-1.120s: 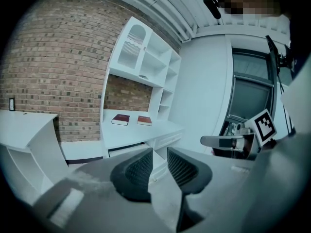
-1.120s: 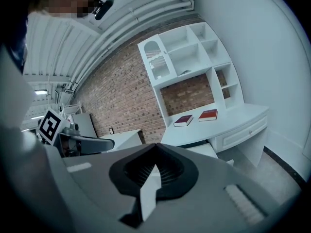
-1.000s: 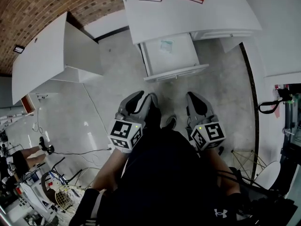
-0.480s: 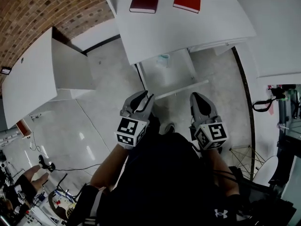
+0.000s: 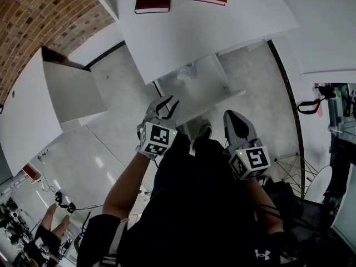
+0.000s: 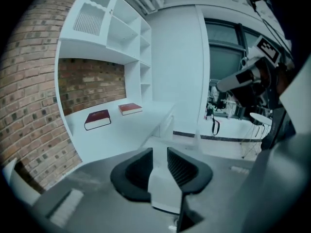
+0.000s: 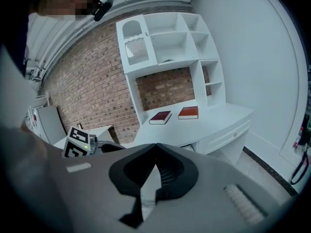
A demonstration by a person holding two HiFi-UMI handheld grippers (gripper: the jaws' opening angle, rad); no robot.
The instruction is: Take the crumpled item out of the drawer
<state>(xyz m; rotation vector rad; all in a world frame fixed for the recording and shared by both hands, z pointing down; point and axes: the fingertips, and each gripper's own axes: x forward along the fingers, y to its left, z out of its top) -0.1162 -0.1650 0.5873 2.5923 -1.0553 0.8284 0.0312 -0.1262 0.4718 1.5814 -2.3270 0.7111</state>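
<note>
Lightness and softness seem likely for the pale crumpled item (image 5: 187, 71), lying in the open drawer (image 5: 222, 100) just under the desk (image 5: 194, 32) edge, so a gentle pinch on a raised fold should suit, the left gripper (image 5: 167, 105) gaping empty and the right gripper (image 5: 233, 118) closed on nothing.

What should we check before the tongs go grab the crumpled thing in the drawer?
1. Drawer open: ok.
2. Crumpled item in sight inside it, near the desk edge: ok.
3. Left tongs open and empty: ok.
4. Right tongs open: not ok, shut on nothing.
5. Tongs at the item: not ok, both are apart from it.
6. Nothing else at the drawer's back: cannot tell, the desk hides it.
</note>
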